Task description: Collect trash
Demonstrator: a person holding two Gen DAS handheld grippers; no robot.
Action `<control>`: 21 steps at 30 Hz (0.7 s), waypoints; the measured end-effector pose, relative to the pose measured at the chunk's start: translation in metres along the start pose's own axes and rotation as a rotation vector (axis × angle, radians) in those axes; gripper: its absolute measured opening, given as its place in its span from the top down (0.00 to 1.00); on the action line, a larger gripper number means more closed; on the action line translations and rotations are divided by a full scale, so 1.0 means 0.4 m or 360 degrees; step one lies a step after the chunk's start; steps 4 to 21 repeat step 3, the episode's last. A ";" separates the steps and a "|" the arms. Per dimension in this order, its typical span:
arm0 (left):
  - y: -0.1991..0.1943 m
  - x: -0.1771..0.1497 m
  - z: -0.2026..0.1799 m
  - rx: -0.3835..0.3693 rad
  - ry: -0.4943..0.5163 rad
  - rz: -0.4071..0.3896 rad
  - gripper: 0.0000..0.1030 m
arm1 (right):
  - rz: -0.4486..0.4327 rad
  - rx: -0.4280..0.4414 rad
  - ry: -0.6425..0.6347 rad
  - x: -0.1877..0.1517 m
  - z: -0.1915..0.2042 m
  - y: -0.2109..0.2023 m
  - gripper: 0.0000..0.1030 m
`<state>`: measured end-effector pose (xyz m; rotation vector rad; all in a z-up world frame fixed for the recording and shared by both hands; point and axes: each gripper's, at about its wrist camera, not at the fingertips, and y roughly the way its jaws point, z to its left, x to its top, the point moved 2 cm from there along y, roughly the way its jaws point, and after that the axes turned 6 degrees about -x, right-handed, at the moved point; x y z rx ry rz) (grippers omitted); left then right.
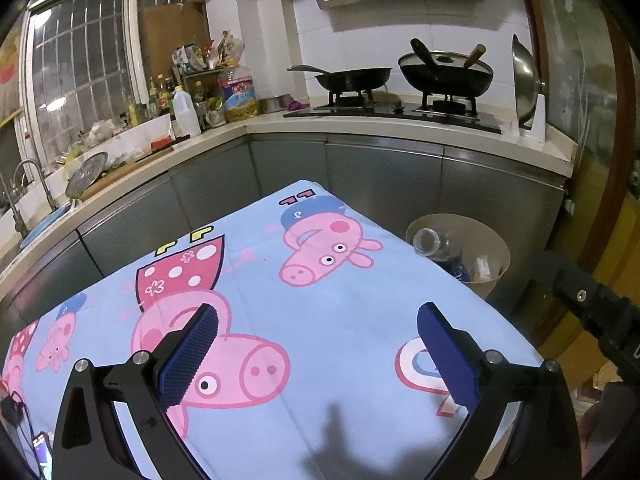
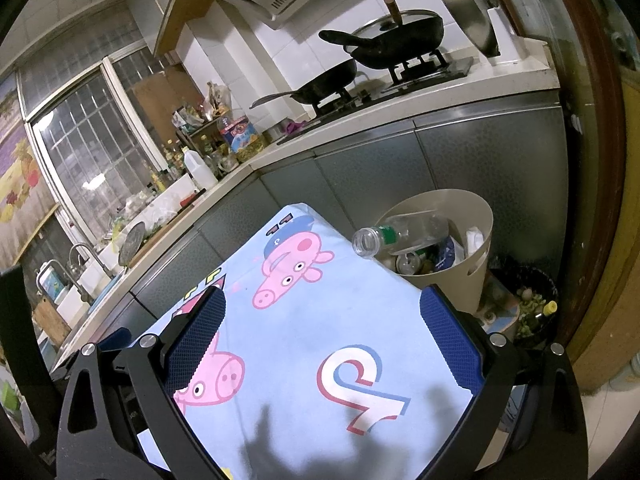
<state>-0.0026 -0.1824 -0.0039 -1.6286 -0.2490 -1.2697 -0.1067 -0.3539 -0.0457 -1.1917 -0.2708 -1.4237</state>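
I see one beige trash bin [image 2: 476, 276] beside the cartoon-pig tablecloth [image 2: 320, 320], holding one clear plastic bottle [image 2: 400, 234], a can and wrappers. My left gripper [image 1: 318, 354] and right gripper [image 2: 322, 332] hover spread apart, empty.

Left gripper [image 1: 318, 354], right gripper [image 2: 322, 344]: black frames, silver screws, blue textured pads on jaws.

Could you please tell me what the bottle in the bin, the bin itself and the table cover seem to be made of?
Bottle: clear plastic, glossy; you see through it.
Bin: probably matte beige plastic, with a smooth moulded wall and a handle slot.
Table cover: likely woven cotton-type cloth, matte, printed with cartoon pigs and draped over the edge.
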 end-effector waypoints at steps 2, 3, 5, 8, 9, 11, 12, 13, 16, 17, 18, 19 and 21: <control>0.001 -0.001 0.004 -0.0003 -0.0007 0.0004 0.04 | 0.0004 0.0002 -0.0006 -0.006 -0.001 -0.001 0.06; 0.001 -0.002 0.006 -0.0005 -0.0011 0.0005 0.04 | 0.0005 0.0003 -0.0009 -0.007 0.000 -0.002 0.06; 0.001 -0.002 0.006 -0.0005 -0.0011 0.0005 0.04 | 0.0005 0.0003 -0.0009 -0.007 0.000 -0.002 0.06; 0.001 -0.002 0.006 -0.0005 -0.0011 0.0005 0.04 | 0.0005 0.0003 -0.0009 -0.007 0.000 -0.002 0.06; 0.001 -0.002 0.006 -0.0005 -0.0011 0.0005 0.04 | 0.0005 0.0003 -0.0009 -0.007 0.000 -0.002 0.06; 0.001 -0.002 0.006 -0.0005 -0.0011 0.0005 0.04 | 0.0005 0.0003 -0.0009 -0.007 0.000 -0.002 0.06; 0.001 -0.002 0.006 -0.0005 -0.0011 0.0005 0.04 | 0.0005 0.0003 -0.0009 -0.007 0.000 -0.002 0.06; 0.001 -0.002 0.006 -0.0005 -0.0011 0.0005 0.04 | 0.0005 0.0003 -0.0009 -0.007 0.000 -0.002 0.06; 0.001 -0.002 0.006 -0.0005 -0.0011 0.0005 0.04 | 0.0005 0.0003 -0.0009 -0.007 0.000 -0.002 0.06; 0.001 -0.002 0.006 -0.0005 -0.0011 0.0005 0.04 | 0.0005 0.0003 -0.0009 -0.007 0.000 -0.002 0.06; 0.001 -0.002 0.006 -0.0005 -0.0011 0.0005 0.04 | 0.0005 0.0003 -0.0009 -0.007 0.000 -0.002 0.06; 0.001 -0.002 0.006 -0.0005 -0.0011 0.0005 0.04 | 0.0005 0.0003 -0.0009 -0.007 0.000 -0.002 0.06; 0.001 -0.002 0.006 -0.0005 -0.0011 0.0005 0.04 | 0.0005 0.0003 -0.0009 -0.007 0.000 -0.002 0.06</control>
